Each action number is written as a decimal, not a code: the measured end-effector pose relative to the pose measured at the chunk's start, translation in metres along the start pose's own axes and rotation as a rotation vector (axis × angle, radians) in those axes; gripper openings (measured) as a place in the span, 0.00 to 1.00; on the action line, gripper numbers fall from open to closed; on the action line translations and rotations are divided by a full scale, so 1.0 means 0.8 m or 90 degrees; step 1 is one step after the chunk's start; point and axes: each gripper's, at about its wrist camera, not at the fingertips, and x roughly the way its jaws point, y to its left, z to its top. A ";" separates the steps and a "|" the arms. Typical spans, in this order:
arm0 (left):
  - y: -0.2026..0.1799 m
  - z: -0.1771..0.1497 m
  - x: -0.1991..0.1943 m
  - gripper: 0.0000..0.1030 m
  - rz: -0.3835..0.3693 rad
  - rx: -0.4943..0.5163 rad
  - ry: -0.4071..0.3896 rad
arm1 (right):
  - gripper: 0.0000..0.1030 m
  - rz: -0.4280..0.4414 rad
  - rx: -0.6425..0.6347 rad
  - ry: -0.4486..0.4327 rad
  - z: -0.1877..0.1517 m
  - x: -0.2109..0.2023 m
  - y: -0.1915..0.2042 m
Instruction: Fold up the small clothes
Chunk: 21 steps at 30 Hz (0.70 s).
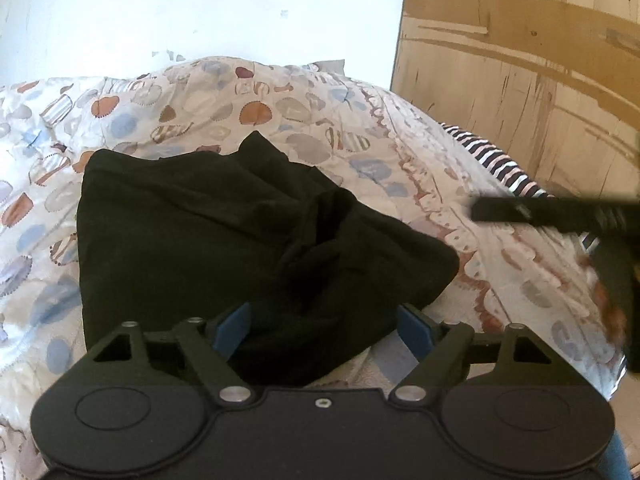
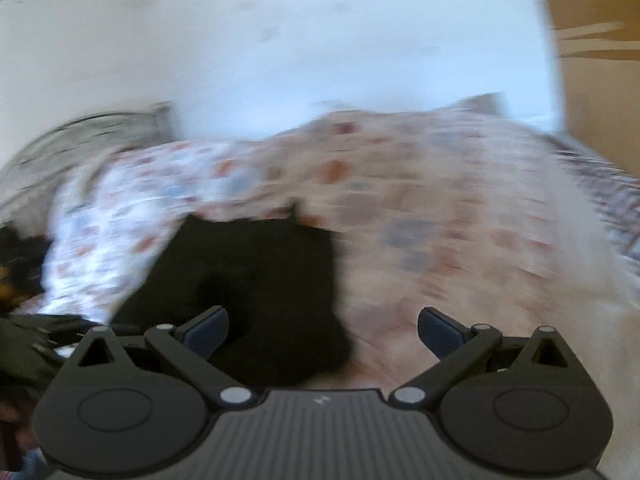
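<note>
A black garment (image 1: 224,232) lies crumpled and partly folded on a patterned bedspread (image 1: 208,96). My left gripper (image 1: 326,328) is open, its blue-padded fingers over the garment's near edge, with cloth between them but not clamped. My right gripper (image 2: 322,330) is open and empty; the right wrist view is motion-blurred, with the garment (image 2: 248,272) under its left finger. The right gripper also shows in the left wrist view (image 1: 560,216) as a dark blurred shape to the right of the garment.
A white wall (image 1: 200,12) stands behind the bed. A wooden panel (image 1: 520,60) rises at the right. A striped cloth (image 1: 492,160) lies along the bed's right edge. Dark items (image 2: 20,256) sit at the far left of the right wrist view.
</note>
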 end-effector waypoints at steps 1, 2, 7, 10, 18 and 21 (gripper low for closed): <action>0.000 0.000 0.001 0.79 0.002 0.001 -0.001 | 1.00 0.028 -0.009 0.010 0.010 0.016 -0.002; -0.001 -0.001 0.001 0.78 0.004 0.002 -0.003 | 1.00 0.055 -0.011 0.024 0.019 0.034 -0.004; -0.001 -0.003 0.003 0.74 0.010 0.004 -0.005 | 1.00 0.147 -0.013 0.073 0.063 0.114 -0.001; 0.000 -0.004 0.005 0.74 0.013 0.005 -0.001 | 0.94 0.162 -0.009 0.095 0.081 0.155 0.009; 0.002 -0.003 0.011 0.74 0.021 0.004 0.003 | 0.74 0.140 -0.024 0.139 0.093 0.226 0.028; 0.001 -0.003 0.012 0.71 0.027 0.010 0.002 | 0.68 0.131 -0.032 0.152 0.090 0.240 0.033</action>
